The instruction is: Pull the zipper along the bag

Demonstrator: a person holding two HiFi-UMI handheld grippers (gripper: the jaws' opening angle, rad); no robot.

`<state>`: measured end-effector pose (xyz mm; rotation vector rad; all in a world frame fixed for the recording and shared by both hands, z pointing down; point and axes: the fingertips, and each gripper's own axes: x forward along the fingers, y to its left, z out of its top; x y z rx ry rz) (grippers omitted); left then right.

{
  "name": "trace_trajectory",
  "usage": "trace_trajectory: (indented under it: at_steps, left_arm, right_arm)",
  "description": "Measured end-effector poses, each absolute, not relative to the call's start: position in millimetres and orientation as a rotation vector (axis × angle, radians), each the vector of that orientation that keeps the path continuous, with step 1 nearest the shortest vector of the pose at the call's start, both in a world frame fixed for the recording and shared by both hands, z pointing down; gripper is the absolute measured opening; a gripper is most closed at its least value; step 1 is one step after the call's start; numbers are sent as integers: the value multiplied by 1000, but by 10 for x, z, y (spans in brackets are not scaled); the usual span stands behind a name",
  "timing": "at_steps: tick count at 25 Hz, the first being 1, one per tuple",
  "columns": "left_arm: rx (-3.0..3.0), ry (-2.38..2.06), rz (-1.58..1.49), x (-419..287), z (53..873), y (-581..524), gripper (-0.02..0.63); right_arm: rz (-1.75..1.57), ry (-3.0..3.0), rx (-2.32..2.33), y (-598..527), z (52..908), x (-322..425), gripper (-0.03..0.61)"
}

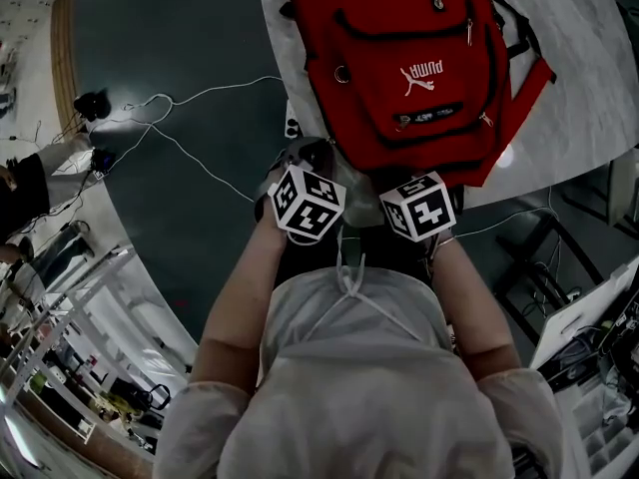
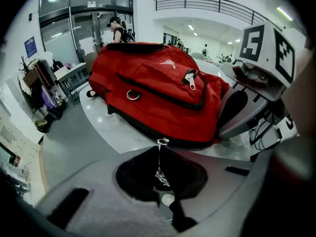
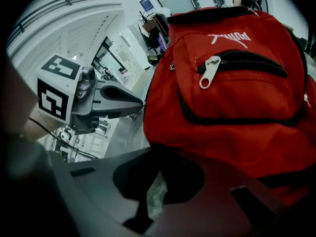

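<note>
A red backpack (image 1: 409, 58) lies flat on a white table (image 1: 589, 68), its bottom edge toward me. My left gripper (image 1: 312, 163) sits at the bag's near left corner. In the left gripper view it (image 2: 161, 154) is shut on a thin metal zipper pull (image 2: 160, 159), whose slider (image 2: 162, 142) rides the black zipper along the bag's (image 2: 158, 93) lower side. My right gripper (image 1: 404, 190) is beside it at the bottom edge. In the right gripper view its tips (image 3: 163, 154) pinch the red fabric of the bag (image 3: 232, 107).
The front pocket has its own silver zipper pull (image 3: 210, 70). White cables (image 1: 200, 138) trail over the dark floor to the left of the table. Desks and a chair frame (image 1: 559, 287) stand at the right. A person (image 2: 117, 28) stands far behind the bag.
</note>
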<state>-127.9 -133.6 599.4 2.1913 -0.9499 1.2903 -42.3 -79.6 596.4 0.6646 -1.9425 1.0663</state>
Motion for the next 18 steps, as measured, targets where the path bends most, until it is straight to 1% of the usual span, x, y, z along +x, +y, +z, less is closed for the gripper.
trace_trajectory:
  at_steps: [11, 18]
  left_arm:
    - [2190, -970, 1269, -1428, 6015, -1652, 25]
    - [2190, -988, 1207, -1552, 5998, -1966, 25]
  right_arm:
    - [1144, -1886, 595, -798, 5985, -434, 26]
    - [1123, -1872, 585, -804, 5980, -445, 26]
